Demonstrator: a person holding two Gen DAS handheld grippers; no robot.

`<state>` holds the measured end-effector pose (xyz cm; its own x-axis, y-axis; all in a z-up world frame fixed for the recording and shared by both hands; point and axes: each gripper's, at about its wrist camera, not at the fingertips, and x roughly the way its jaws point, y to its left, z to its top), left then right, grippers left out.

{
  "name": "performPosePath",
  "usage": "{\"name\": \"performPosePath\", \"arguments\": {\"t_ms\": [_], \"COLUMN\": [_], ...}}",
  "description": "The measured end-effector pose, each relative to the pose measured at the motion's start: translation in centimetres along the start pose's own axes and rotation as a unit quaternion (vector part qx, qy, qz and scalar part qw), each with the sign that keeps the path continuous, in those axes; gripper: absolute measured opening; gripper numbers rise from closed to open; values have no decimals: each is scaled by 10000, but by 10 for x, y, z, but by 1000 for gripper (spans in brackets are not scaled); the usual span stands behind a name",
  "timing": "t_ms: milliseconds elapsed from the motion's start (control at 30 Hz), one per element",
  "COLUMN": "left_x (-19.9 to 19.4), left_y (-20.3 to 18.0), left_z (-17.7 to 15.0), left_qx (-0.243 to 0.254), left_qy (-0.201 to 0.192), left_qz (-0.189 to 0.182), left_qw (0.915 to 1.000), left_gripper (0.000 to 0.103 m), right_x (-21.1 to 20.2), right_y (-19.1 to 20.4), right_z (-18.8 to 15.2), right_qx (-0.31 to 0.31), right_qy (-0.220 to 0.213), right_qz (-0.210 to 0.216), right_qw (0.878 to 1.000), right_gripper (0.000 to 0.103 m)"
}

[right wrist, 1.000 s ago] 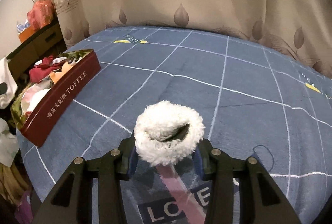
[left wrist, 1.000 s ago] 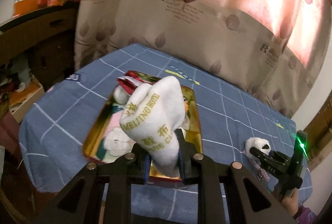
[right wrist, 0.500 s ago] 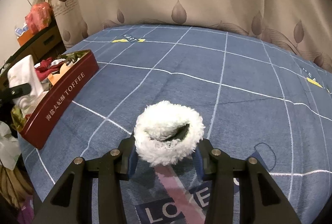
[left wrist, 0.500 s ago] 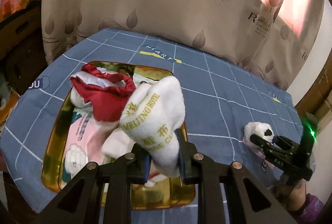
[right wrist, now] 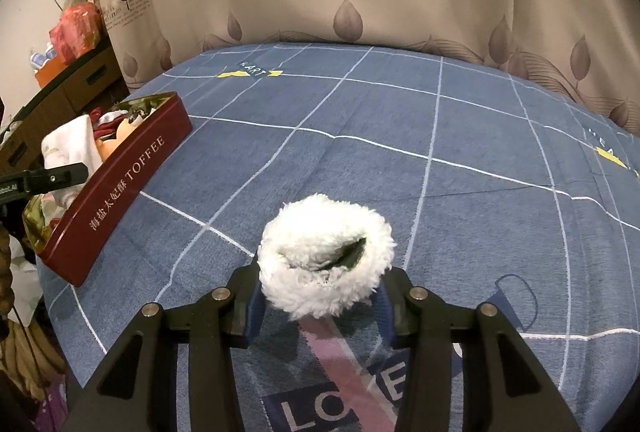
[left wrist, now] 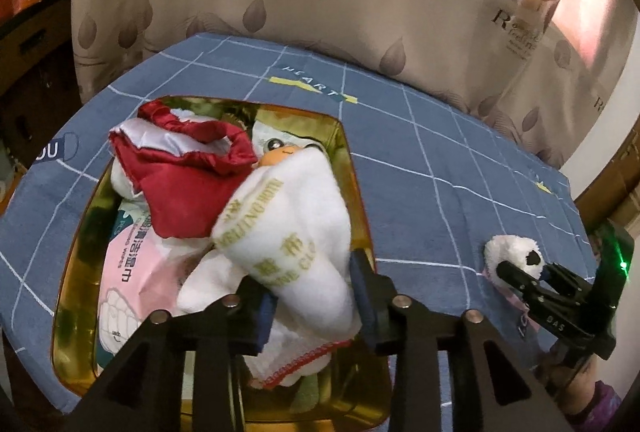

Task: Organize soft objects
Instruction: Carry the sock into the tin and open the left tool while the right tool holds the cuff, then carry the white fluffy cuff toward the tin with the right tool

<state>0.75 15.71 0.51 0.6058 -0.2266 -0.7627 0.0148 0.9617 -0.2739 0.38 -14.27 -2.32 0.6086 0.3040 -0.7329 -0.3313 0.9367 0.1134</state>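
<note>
White terry cloth fills the centre of the left wrist view: the left gripper clamps a rolled towel printed with gold lettering, low over the gold-lined tin, probably to drop it among the red satin pouch and pink wipes packet crowding it.

In the right wrist view, lower centre, the right gripper pinches a fluffy white plush ring on the blue checked cloth, well apart from the tin at left.
</note>
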Motion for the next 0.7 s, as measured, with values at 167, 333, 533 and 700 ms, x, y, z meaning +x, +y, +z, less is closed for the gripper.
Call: {"name": "performPosePath", "arguments": {"t_ms": [167, 333, 533, 700], "left_x": [-1, -9, -22, -27], "left_y": [-5, -18, -27, -31], "left_z": [0, 0, 1, 2], "left_qx": [143, 430, 596, 580], "left_qy": [-34, -212, -426, -465], "left_qz": [363, 888, 1219, 1192], "left_qw": [9992, 9949, 9898, 9901], "left_gripper": [51, 59, 61, 61], "right_x": [1, 2, 3, 4], "right_y": [0, 0, -1, -1], "right_z": [0, 0, -1, -1], "right_qx": [-5, -11, -24, -34], "right_qy": [24, 48, 68, 90], "right_qz": [-9, -18, -27, -40], "right_qw": [10000, 10000, 10000, 9999], "right_gripper": [43, 44, 44, 46]}}
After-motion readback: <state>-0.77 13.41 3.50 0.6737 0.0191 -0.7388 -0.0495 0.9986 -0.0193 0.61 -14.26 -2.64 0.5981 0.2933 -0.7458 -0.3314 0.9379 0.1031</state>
